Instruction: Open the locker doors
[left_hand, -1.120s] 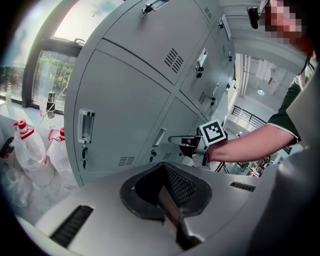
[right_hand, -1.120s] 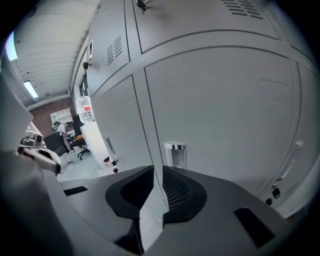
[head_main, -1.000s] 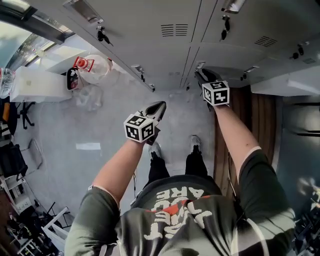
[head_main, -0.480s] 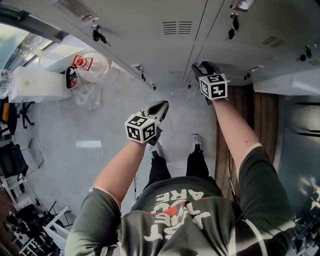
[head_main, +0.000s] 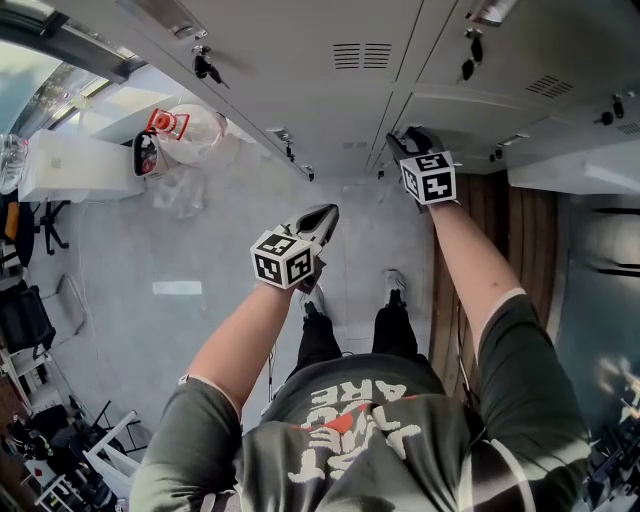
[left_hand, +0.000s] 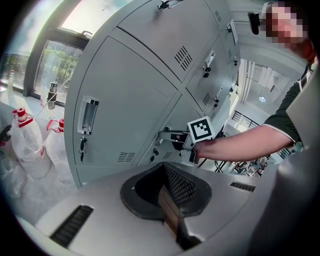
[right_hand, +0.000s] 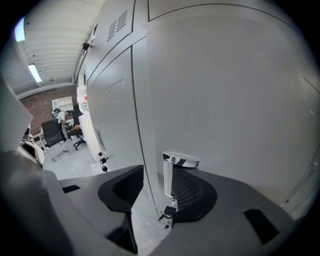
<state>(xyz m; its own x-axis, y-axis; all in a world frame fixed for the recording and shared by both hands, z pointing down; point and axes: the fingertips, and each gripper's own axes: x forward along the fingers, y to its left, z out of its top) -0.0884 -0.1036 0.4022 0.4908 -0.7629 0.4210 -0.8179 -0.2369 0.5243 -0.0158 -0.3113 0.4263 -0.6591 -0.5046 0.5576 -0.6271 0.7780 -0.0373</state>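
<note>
Grey lockers (head_main: 330, 90) fill the top of the head view. My right gripper (head_main: 405, 143) is at a lower locker door, beside its chrome handle (right_hand: 169, 176). In the right gripper view its jaws (right_hand: 160, 189) stand apart and have just been opening. The handle and the door's edge (right_hand: 141, 165) are between them, and neither pad presses on them. Keys (right_hand: 166, 212) hang under the handle. My left gripper (head_main: 321, 214) hangs over the floor, away from the lockers, its jaws (left_hand: 167, 189) shut on nothing. The right gripper (left_hand: 172, 137) also shows in the left gripper view.
Plastic bottles and bags (head_main: 185, 135) lie on the floor by a white table (head_main: 70, 165) on the left. A neighbouring locker has its own handle (left_hand: 87, 116) and keys (left_hand: 81, 147). A wooden panel (head_main: 515, 230) stands at the right. The person's feet (head_main: 392, 285) are below the grippers.
The right gripper has edged slightly up the picture toward the locker door. The left gripper has stayed where it was.
</note>
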